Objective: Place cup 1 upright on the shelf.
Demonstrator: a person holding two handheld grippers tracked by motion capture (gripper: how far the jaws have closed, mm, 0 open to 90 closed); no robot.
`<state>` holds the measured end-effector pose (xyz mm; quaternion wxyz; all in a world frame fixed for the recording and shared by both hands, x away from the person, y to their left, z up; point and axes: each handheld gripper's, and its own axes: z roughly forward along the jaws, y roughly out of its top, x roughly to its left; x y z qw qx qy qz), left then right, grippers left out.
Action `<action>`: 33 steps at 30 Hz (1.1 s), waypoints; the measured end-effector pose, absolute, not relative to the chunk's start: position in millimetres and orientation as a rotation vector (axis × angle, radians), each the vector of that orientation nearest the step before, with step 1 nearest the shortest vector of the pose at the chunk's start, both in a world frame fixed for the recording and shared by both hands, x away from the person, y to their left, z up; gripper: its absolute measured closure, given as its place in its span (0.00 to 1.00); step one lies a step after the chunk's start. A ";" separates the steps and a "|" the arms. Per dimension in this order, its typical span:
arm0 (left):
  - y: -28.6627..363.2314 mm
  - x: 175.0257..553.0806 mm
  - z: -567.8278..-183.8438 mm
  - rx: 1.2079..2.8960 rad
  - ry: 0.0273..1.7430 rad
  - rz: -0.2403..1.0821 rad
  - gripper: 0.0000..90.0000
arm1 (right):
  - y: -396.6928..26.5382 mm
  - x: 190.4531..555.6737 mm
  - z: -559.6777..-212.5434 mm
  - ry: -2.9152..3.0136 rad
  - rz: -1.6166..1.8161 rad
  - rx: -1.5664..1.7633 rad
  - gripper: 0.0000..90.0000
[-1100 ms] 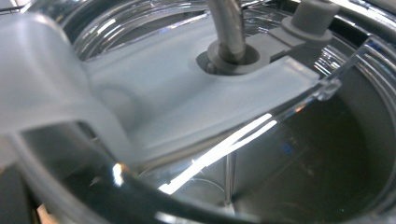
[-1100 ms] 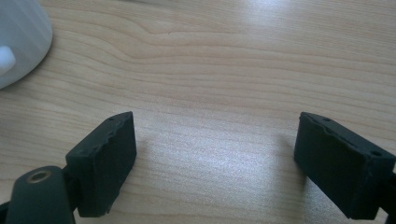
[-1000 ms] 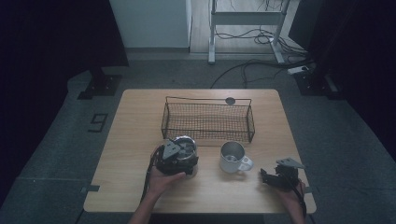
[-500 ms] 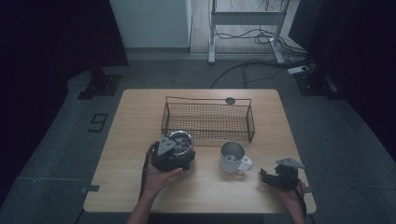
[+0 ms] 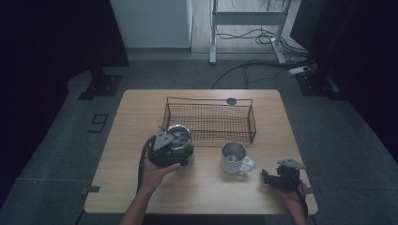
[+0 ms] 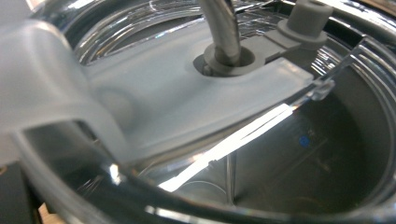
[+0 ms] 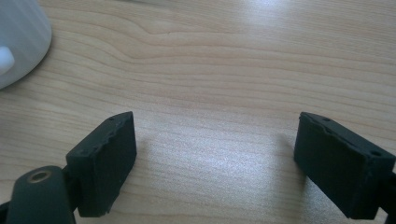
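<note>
Two big things first: the desk [image 5: 141, 187], pale wood, and on it a black wire basket [image 5: 209, 123] set toward the far edge, centred, open top, nothing visible inside. Likely it stands there as the drop point.

Next down, the glass jar [image 5: 179, 136] with its clip lid, just off the basket's near-left corner. The left gripper [image 5: 170, 146] has it, hand wrapped behind; jaws hidden under the grey plate, but the left gripper view looks straight into the lid [image 6: 187, 102], with the wire bail [image 6: 222, 28] and its grey seat close up, so I judge the gripper clamped on the jar near the rim. Whether the jar's base is off the desk is hard to tell from above. Holding at the rim keeps it upright for the basket wall.

White mug [image 5: 233, 157], middle of the desk, handle toward the near-right corner, untouched.

Smallest: right gripper [image 5: 273, 177] at the near-right corner, resting low, jaws apart over bare wood, holding nothing, parked out of the way.
</note>
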<state>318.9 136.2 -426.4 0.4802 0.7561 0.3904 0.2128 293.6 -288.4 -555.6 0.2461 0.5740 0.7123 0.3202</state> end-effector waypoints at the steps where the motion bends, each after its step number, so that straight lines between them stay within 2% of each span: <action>1: 137.0 319.3 -424.8 1.841 0.953 0.518 0.04 | -288.4 293.6 -555.6 1.943 0.873 1.566 0.14; 19: 139.5 331.2 -400.1 1.833 0.948 0.521 0.04 | -288.5 293.7 -555.7 1.939 0.873 1.569 0.14; 33: 136.6 346.5 -395.7 1.838 0.958 0.519 0.04 | -288.5 293.6 -555.6 1.938 0.870 1.571 0.14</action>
